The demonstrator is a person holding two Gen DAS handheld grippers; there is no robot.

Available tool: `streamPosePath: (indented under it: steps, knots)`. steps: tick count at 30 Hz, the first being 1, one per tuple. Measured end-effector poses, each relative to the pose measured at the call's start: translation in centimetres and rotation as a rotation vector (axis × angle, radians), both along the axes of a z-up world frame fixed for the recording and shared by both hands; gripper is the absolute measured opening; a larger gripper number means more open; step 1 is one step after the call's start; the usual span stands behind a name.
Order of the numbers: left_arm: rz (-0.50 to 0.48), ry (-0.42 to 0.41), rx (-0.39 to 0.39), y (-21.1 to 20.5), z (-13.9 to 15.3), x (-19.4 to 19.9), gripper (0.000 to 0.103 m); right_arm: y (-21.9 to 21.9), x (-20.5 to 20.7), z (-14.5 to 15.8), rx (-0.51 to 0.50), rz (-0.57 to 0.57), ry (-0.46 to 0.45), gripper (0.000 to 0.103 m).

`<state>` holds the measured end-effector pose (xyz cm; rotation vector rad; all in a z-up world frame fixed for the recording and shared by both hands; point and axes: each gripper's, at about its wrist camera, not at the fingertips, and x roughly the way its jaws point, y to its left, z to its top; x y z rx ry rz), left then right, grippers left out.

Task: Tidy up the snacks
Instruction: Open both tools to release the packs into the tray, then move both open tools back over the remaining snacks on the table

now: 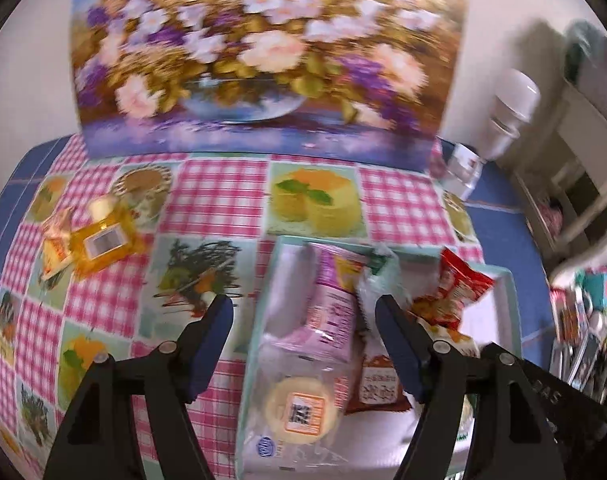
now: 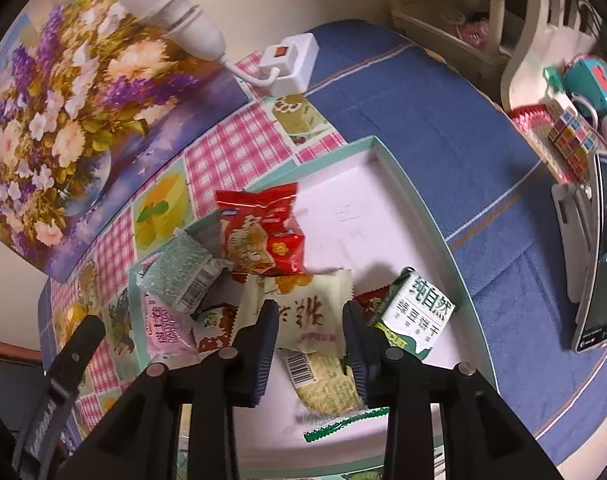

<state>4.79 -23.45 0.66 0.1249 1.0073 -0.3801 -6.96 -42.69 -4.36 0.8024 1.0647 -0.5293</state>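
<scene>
On the far left of the pink checked tablecloth point(image 1: 219, 200), well apart from the shallow mint-rimmed white cardboard tray point(image 1: 503, 280), two orange-yellow snack packets point(image 1: 91, 240) are seen lying together outside that tray. Nearer the tray, the left gripper point(image 1: 303, 312) is held with its black, blue-padded jaws standing wide apart; its left jaw is placed over the cloth just outside the tray's left wall and its right jaw over the tray's contents, and nothing is gripped between them. Inside the tray, along its left wall, a clear wrapper with a round pale cake point(image 1: 299, 404) is laid, with a pink-and-white packet point(image 1: 331, 304) just beyond it. Further right in the tray, a grey-green speckled packet point(image 2: 175, 280) is seen at the rear-left corner and a red crinkled snack bag point(image 2: 259, 236) beside it toward the middle. A cream packet with brown lettering point(image 2: 303, 312) is found in front of the red bag, and the right gripper point(image 2: 309, 320) is held over it with jaws partly open on either side of it, no pad being pressed on it. A white-and-green carton-printed packet point(image 2: 415, 320) is placed to the right of that, still inside the tray. The tray's right half is left bare white.
</scene>
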Motion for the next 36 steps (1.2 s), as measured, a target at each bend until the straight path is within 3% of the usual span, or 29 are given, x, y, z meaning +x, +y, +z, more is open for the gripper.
streamPosePath:
  steps: [4, 17, 20, 22, 25, 26, 29, 36]
  knots:
    - [0.090, 0.001, 0.005, 1.5, -0.2, 0.8, 0.082, 1.1, 0.8, 1.0, -0.035, 0.034, -0.010, 0.052]
    - [0.271, -0.011, 0.025, 7.0, 0.0, 3.0, 0.083, 6.5, 4.6, 3.8, -0.126, 0.189, -0.041, 0.054]
    - [0.296, -0.007, 0.029, 8.2, 0.0, 3.5, 0.083, 7.8, 5.5, 3.8, -0.126, 0.232, -0.048, 0.066]
    - [0.320, 0.000, 0.036, 9.3, -0.2, 4.0, 0.083, 8.6, 6.1, 3.6, -0.122, 0.251, -0.051, 0.068]
    - [0.361, 0.012, 0.047, 11.2, -0.5, 4.6, 0.089, 9.5, 6.7, 3.4, -0.125, 0.267, -0.063, 0.091]
    - [0.376, 0.012, 0.053, 11.8, -0.6, 4.7, 0.091, 9.8, 6.8, 3.3, -0.129, 0.270, -0.067, 0.102]
    - [0.397, 0.006, 0.064, 13.2, -0.7, 4.9, 0.096, 10.3, 7.1, 3.2, -0.146, 0.276, -0.064, 0.103]
    - [0.399, 0.031, 0.011, 15.2, -0.8, 5.1, 0.097, 10.9, 7.4, 3.1, -0.172, 0.275, -0.049, 0.103]
